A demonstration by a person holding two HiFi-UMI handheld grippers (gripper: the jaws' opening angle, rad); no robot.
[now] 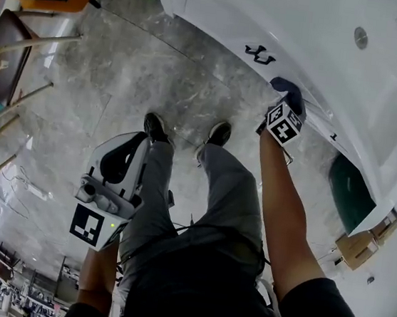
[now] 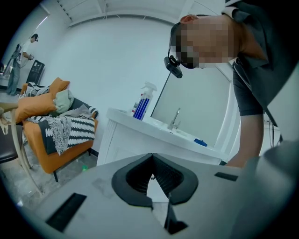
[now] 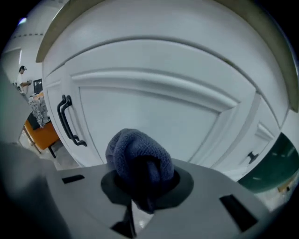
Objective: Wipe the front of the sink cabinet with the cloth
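Grey-trousered legs fill the near view. Beside the left thigh, the left gripper hangs with its jaws closed on nothing (tips touching). The right gripper is clamped on a bunched blue cloth, held against the white sink cabinet door panel, towards the edge with the black handle.

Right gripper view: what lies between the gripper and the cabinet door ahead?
Only the bunched blue cloth, held in the right gripper, before the cabinet door; the right gripper view shows nothing else there.
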